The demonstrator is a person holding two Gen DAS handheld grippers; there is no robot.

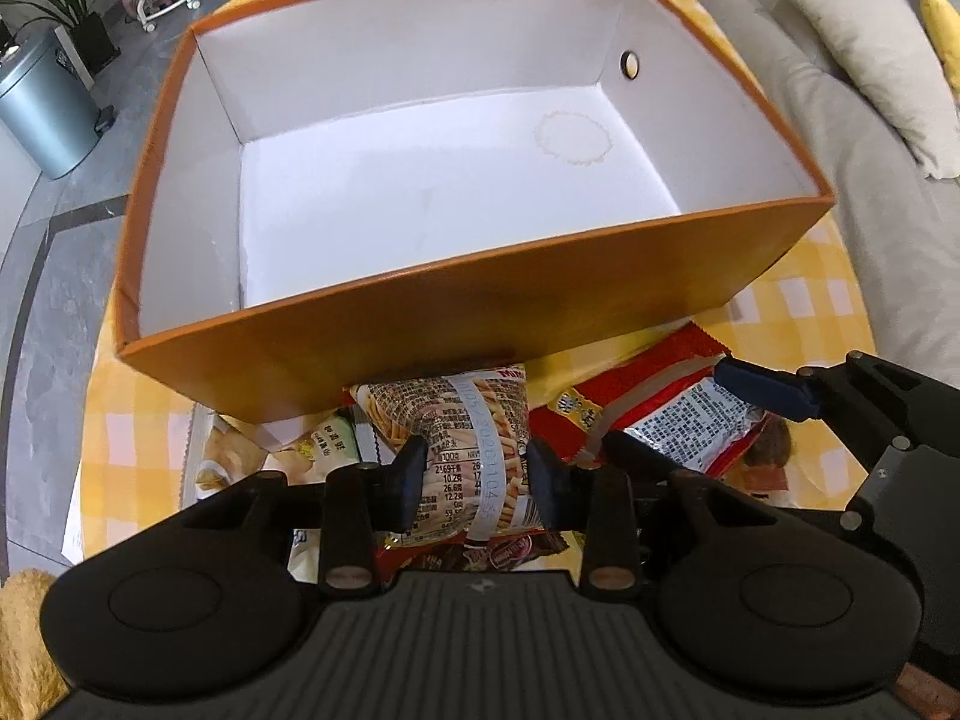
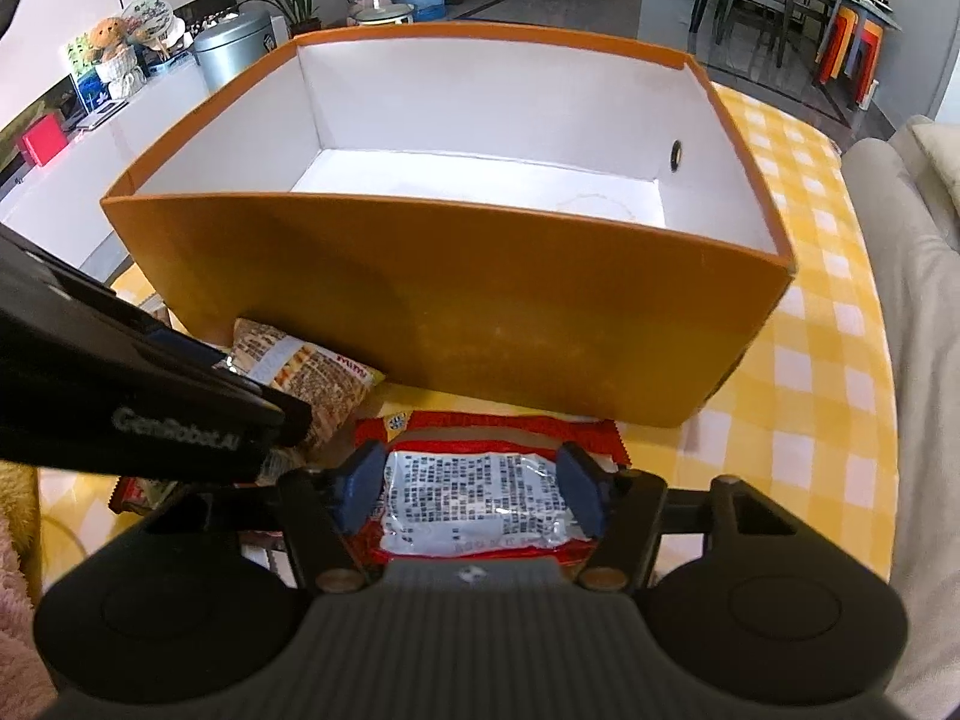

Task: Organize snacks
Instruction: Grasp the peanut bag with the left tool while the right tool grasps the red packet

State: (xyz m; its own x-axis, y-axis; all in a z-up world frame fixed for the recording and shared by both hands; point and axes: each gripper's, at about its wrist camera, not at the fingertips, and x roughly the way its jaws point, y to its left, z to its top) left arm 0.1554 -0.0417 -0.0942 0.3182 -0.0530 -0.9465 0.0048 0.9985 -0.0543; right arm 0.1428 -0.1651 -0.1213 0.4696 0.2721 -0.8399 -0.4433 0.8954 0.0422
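The left claw [image 1: 474,468] points steeply down at the bottom centre of the left wrist view, its two dark fingers [image 1: 411,468] pinching a beige snack packet printed with thin sticks and a nutrition table [image 1: 468,432]; the packet bulges between the pads, which press into both its sides. This packet lies at the foot of the large orange cardboard box with a white interior [image 1: 480,312], which fills the upper and middle part of the frame and shows nothing inside but a faint ring stain on its floor. Under and around the beige packet lie other wrappers, among them a pale chip bag [image 1: 240,456] at lower left.

The right claw [image 2: 474,492] also tilts downward, at lower centre of the right wrist view. Its blue-padded fingers [image 2: 360,486] stand on either side of a red snack packet with a silver back panel of small print [image 2: 480,510], close against its edges; whether the pads actually press it I cannot tell. The red packet lies flat on the yellow-and-white checked table [image 2: 840,420], just in front of the box's near orange wall. In the left wrist view this red packet sits at right centre, with the right claw's blue pad touching its upper edge. The left claw's black body crosses the left side of the right wrist view.
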